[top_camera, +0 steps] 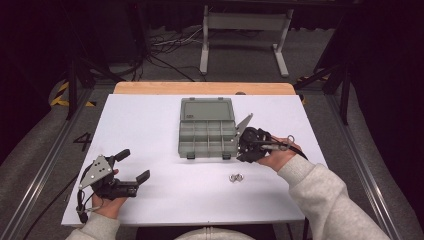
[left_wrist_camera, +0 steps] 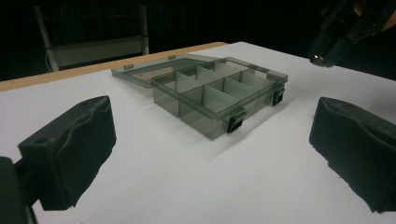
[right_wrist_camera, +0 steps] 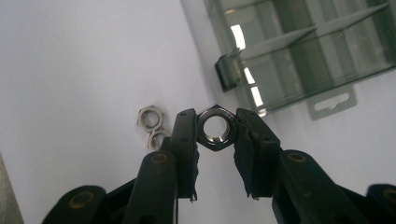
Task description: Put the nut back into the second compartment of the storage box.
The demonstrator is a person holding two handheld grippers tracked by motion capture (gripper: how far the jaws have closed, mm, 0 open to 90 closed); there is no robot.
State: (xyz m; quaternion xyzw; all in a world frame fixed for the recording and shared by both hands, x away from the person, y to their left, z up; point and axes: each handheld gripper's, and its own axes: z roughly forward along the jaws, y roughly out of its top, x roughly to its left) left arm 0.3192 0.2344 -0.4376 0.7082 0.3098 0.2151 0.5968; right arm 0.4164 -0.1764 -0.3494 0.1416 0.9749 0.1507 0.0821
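A clear grey compartment box (top_camera: 207, 133) lies open at the middle of the white table, its lid folded back; it also appears in the left gripper view (left_wrist_camera: 219, 95) and the right gripper view (right_wrist_camera: 308, 51). My right gripper (right_wrist_camera: 215, 130) is shut on a steel hex nut (right_wrist_camera: 215, 128), held above the table just off the box's front right corner (top_camera: 248, 146). Two more nuts (top_camera: 236, 177) lie on the table in front of the box, also seen beside the held one (right_wrist_camera: 152, 122). My left gripper (top_camera: 134, 166) rests open at the front left, nothing between its pads (left_wrist_camera: 74, 149).
The white table top (top_camera: 150, 125) has a wooden strip along its far edge (top_camera: 200, 88). A white metal stand (top_camera: 245, 30) and cables lie on the floor beyond. Aluminium rails (top_camera: 45, 165) run along both sides.
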